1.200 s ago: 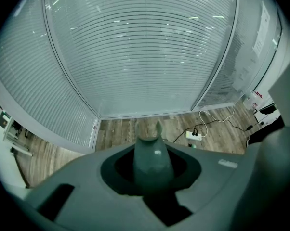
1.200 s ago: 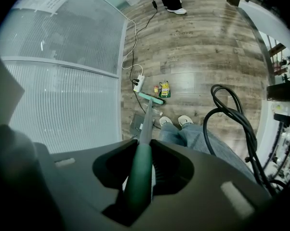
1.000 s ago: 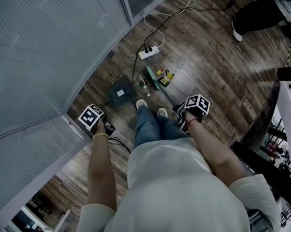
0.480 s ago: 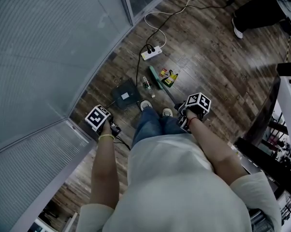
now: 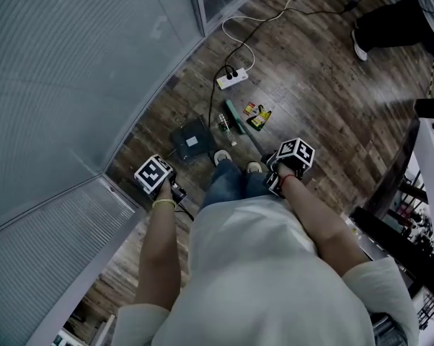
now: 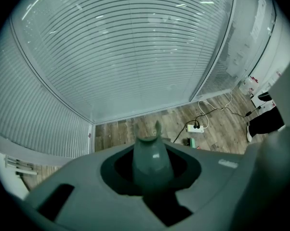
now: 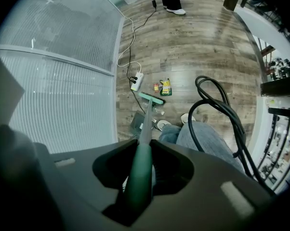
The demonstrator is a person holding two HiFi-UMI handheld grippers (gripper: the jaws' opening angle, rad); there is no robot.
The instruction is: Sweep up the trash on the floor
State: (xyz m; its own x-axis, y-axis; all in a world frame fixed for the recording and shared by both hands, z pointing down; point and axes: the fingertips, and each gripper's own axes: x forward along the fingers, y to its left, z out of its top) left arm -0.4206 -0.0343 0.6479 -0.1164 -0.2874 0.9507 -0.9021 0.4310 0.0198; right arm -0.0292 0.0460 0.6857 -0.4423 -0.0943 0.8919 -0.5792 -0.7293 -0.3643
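Observation:
My right gripper (image 5: pixel 289 166) is shut on a green broom handle (image 7: pixel 140 172). The handle slants down to the broom head (image 5: pixel 235 115) on the wood floor. Just right of the head lie yellow snack packets (image 5: pixel 259 115), also seen past the head in the right gripper view as packets (image 7: pixel 165 87). A small clear bottle (image 5: pixel 224 125) lies left of the head. My left gripper (image 5: pixel 152 175) is shut on the grey dustpan handle (image 6: pixel 152 160). The dark dustpan (image 5: pixel 190 141) rests on the floor left of my shoes.
A white power strip (image 5: pixel 231 78) with cables lies beyond the trash. A frosted glass wall (image 5: pixel 73 85) runs along the left. Another person's leg and shoe (image 5: pixel 361 42) stand at the top right. Dark furniture (image 5: pixel 419 164) lines the right edge. A black cable loop (image 7: pixel 222 109) hangs near my right gripper.
The view has drifted, so everything sits a little further right. My left gripper has come slightly inwards with the dustpan. Both grips are unchanged.

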